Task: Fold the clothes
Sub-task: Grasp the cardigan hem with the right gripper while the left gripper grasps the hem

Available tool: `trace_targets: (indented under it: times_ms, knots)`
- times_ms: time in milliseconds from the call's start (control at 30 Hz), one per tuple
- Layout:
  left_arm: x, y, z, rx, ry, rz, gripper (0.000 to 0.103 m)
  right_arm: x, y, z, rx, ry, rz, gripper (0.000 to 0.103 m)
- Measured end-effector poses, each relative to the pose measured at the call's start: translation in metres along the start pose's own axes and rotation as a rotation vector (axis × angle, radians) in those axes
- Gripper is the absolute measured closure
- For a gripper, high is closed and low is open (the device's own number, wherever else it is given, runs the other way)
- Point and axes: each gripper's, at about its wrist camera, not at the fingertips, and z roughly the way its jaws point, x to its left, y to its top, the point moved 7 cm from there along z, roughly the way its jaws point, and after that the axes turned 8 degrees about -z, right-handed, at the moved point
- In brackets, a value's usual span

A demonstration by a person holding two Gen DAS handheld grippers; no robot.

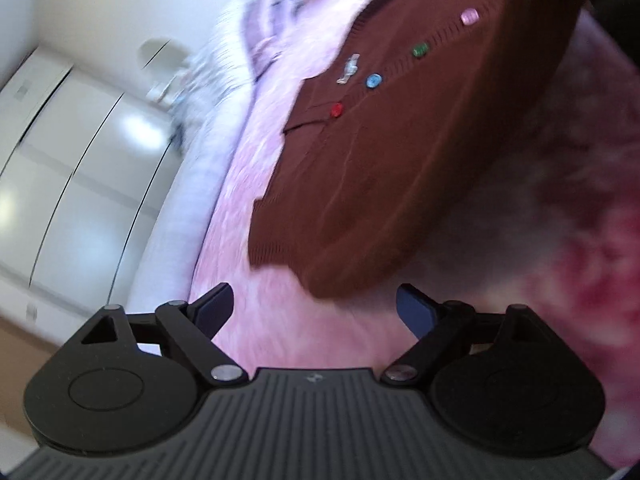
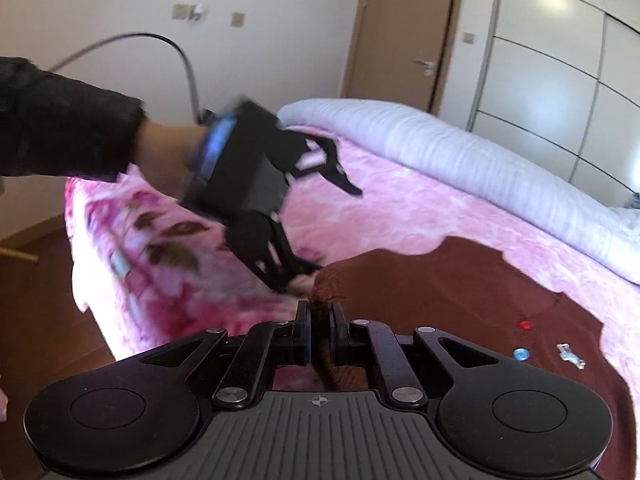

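A brown knit cardigan [image 1: 400, 140] with coloured buttons lies spread on a pink blanket [image 1: 280, 320]. My left gripper [image 1: 314, 308] hangs open just off the cardigan's near hem, nothing between its fingers. In the right wrist view the cardigan [image 2: 460, 292] fills the lower right, and my right gripper [image 2: 320, 320] is shut on a bunched edge of it. The left gripper [image 2: 340, 228] shows there too, blurred and open, held in a person's hand in a black sleeve [image 2: 60, 120], just left of the cardigan's raised edge.
A rolled lilac duvet [image 2: 460, 152] runs along the bed's far side. White wardrobe doors [image 2: 560, 60] and a wooden door [image 2: 404, 32] stand behind. The blanket's flowered end [image 2: 160, 240] hangs over the bed edge above a wooden floor [image 2: 36, 320].
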Motion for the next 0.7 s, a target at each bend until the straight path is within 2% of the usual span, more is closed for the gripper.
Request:
trace_targets:
  times_ms: [33,100,133,167,200,333,433,567,700]
  knots:
    - [-0.001,0.002,0.012,0.0,-0.021,0.041,0.024,-0.004,0.0,0.0,-0.001,0.003,0.01,0.096]
    - [-0.004,0.004,0.033,0.016,-0.077,0.117,0.048,-0.011,-0.003,0.001,-0.002,0.019,0.036,0.096]
    - [-0.005,0.005,0.042,0.032,-0.102,0.143,0.071,-0.013,-0.006,0.001,-0.003,0.029,0.051,0.096]
    - [-0.002,0.013,0.047,0.042,-0.11,0.146,0.087,-0.015,-0.009,0.0,-0.004,0.039,0.066,0.096]
    - [0.004,0.028,0.049,0.035,-0.103,0.138,0.092,-0.017,-0.011,-0.002,-0.008,0.048,0.081,0.096]
    - [0.028,0.089,0.059,0.007,-0.075,0.107,0.096,-0.036,-0.021,-0.021,-0.068,0.056,0.196,0.096]
    - [0.046,0.135,0.066,-0.014,-0.053,0.084,0.097,-0.067,-0.031,-0.053,-0.144,-0.008,0.285,0.096]
    - [0.066,0.202,0.081,-0.052,-0.029,0.063,0.097,-0.12,-0.06,-0.116,-0.242,-0.172,0.416,0.097]
    - [0.038,0.296,0.14,-0.136,-0.071,0.07,0.096,-0.164,-0.119,-0.17,-0.247,-0.355,0.575,0.096]
